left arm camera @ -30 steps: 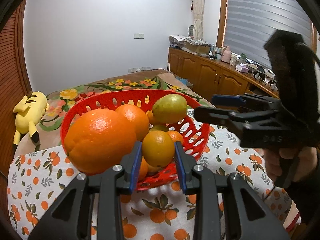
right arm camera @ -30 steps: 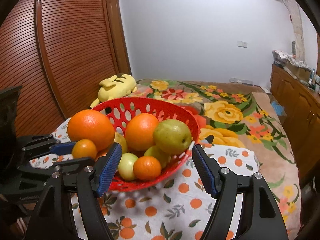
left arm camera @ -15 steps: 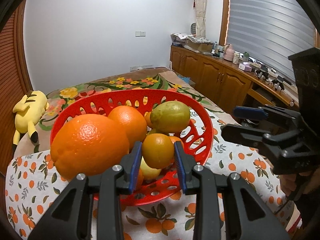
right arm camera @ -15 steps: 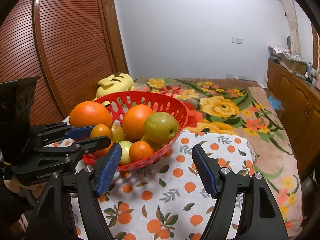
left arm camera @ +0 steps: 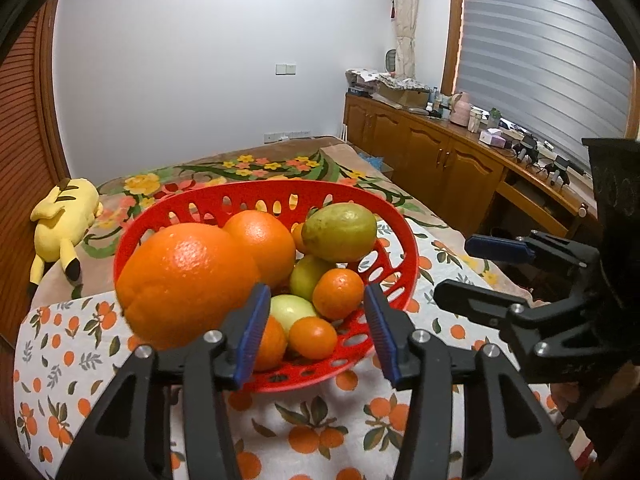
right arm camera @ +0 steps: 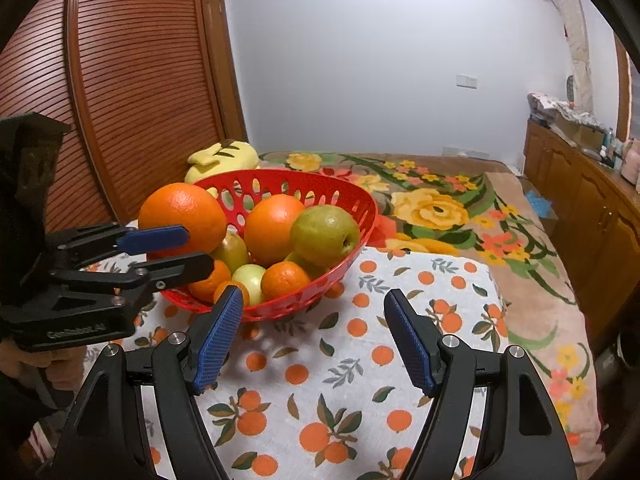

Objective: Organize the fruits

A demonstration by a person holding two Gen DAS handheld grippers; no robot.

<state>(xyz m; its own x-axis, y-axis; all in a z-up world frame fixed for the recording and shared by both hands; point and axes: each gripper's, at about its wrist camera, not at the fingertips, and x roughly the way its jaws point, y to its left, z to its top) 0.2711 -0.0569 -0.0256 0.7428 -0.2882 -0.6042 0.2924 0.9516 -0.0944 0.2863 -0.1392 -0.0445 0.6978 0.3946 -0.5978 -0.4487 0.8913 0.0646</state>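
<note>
A red perforated basket (left arm camera: 404, 240) (right arm camera: 360, 200) stands on the orange-print tablecloth, piled with fruit: a big orange (left arm camera: 184, 280) (right arm camera: 180, 212), a second orange (left arm camera: 260, 240) (right arm camera: 272, 228), a green pear (left arm camera: 340, 232) (right arm camera: 324, 236) and several small tangerines. A small tangerine (left arm camera: 312, 338) lies at the basket's near edge, between my left fingers but not held. My left gripper (left arm camera: 316, 332) (right arm camera: 176, 252) is open just above the basket's near rim. My right gripper (right arm camera: 316, 336) (left arm camera: 472, 272) is open and empty, to the right of the basket above the cloth.
A yellow plush toy (left arm camera: 64, 216) (right arm camera: 224, 156) lies on the flowered bed cover (right arm camera: 440, 208) behind the table. Wooden cabinets (left arm camera: 440, 164) with clutter run along the right wall. A slatted wooden door (right arm camera: 120, 80) stands at the left.
My left gripper has opened and let go of the small tangerine, which now lies in the basket. My right gripper has drawn back from the basket.
</note>
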